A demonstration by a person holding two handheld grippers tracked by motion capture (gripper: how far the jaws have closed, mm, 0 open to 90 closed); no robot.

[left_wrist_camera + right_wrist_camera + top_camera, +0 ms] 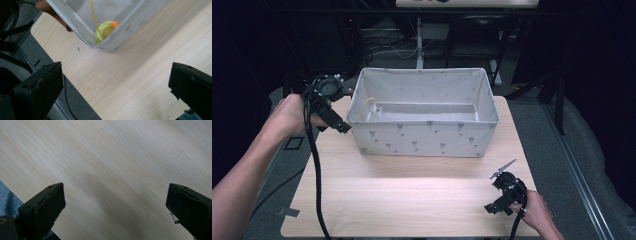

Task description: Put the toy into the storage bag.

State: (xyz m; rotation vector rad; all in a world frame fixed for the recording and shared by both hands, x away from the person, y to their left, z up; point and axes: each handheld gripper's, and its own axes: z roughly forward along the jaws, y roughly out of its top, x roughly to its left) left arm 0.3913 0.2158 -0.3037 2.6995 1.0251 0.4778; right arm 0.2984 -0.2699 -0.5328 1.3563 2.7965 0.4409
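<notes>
A grey fabric bin [422,141] with a small printed pattern stands on the far half of the wooden table [412,200]. Inside it, near its left end, lies a yellow-green round thing [372,104] with a thin yellow loop; the left gripper view shows its orange spot [106,30] in the bin's corner [82,27]. My left gripper [337,122] hangs just outside the bin's left wall, open, with nothing between its jaws [116,75]. My right gripper [495,192] rests at the table's near right, open over bare wood [116,195].
The table's left edge [57,75] runs close under the left gripper, with grey floor and cables beyond. A black cable [314,165] trails from the left gripper across the table's left side. Dark stands and a white pole [418,45] rise behind the bin.
</notes>
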